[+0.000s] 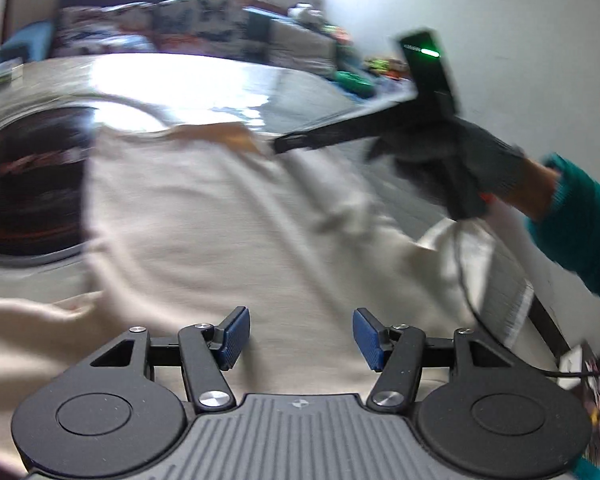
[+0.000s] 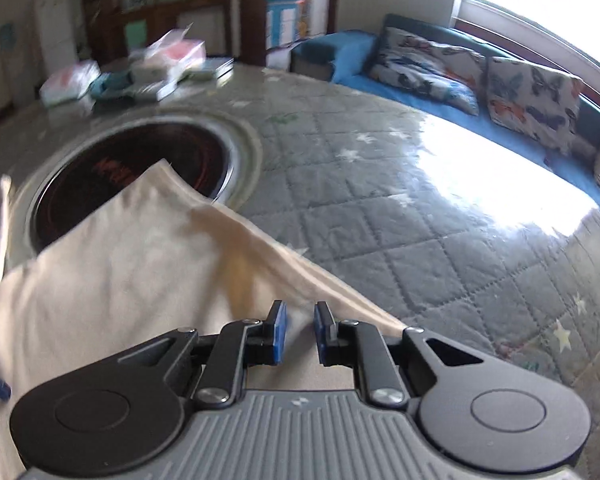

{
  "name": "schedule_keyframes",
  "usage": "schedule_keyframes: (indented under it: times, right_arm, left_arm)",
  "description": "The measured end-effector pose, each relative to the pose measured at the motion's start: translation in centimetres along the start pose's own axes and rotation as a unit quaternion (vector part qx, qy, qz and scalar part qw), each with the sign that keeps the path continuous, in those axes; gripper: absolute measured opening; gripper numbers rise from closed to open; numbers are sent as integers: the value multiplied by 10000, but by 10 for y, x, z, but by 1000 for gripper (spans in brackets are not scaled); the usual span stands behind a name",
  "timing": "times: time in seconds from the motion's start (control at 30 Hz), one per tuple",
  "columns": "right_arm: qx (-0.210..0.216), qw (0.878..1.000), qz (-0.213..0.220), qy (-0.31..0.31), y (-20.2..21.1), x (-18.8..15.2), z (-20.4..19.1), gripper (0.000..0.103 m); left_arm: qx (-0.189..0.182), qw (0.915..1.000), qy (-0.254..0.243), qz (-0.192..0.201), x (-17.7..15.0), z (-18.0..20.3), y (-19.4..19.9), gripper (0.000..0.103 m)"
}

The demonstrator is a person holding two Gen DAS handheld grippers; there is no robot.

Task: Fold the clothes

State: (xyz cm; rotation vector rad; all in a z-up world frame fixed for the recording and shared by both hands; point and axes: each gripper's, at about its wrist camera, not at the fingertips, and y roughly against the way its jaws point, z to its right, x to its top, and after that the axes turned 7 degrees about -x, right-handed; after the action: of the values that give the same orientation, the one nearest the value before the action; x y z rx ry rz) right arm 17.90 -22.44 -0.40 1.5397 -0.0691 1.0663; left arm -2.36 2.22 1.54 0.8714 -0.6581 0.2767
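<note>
Left wrist: your left claw [image 1: 301, 338] is spread wide, grasping nothing; the cream garment [image 1: 228, 216] lies under it, its length running away toward the right claw [image 1: 296, 145] at its far edge.
Right wrist: your right claw [image 2: 301, 332] is parted narrowly over the garment's [image 2: 112, 264] edge; I cannot tell whether it pinches cloth. Bare quilted worktop [image 2: 420, 216] lies right.

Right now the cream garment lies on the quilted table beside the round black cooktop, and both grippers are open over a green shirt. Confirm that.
One thing is wrong: there is no green shirt. The left wrist view shows the left gripper open over the same cream garment; the right gripper is open over it too. The cooktop and quilted table are as described.
</note>
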Motion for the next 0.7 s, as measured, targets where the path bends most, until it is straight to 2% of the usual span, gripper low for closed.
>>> schedule_keyframes:
  times: [0.1,0.23,0.33,0.47,0.57,0.7]
  right_arm:
    - [-205,9996,108,-143,-4,0,8,14]
    - [-284,9989,161,-332,6,-2,16,15]
    - [-191,9994,142,-234,22,-8,9,16]
    - [19,10000,-35,84,50,-26,-16,16]
    - [113,9997,-163,124,66,-43,-32,17]
    - [179,9997,-180,66,76,-55,-47,17]
  left_arm:
    - [119,9999,81,65,-2,-10,9,60]
    - [110,9999,-7,65,-4,-4,11,60]
    - [-69,9998,-126,112,-6,8,13,60]
    - [-447,9972,-591,73,-10,32,7,59]
    - [-794,9928,-895,-59,-16,47,0,59]
    - [-1045,9883,-1068,-307,-25,61,-11,55]
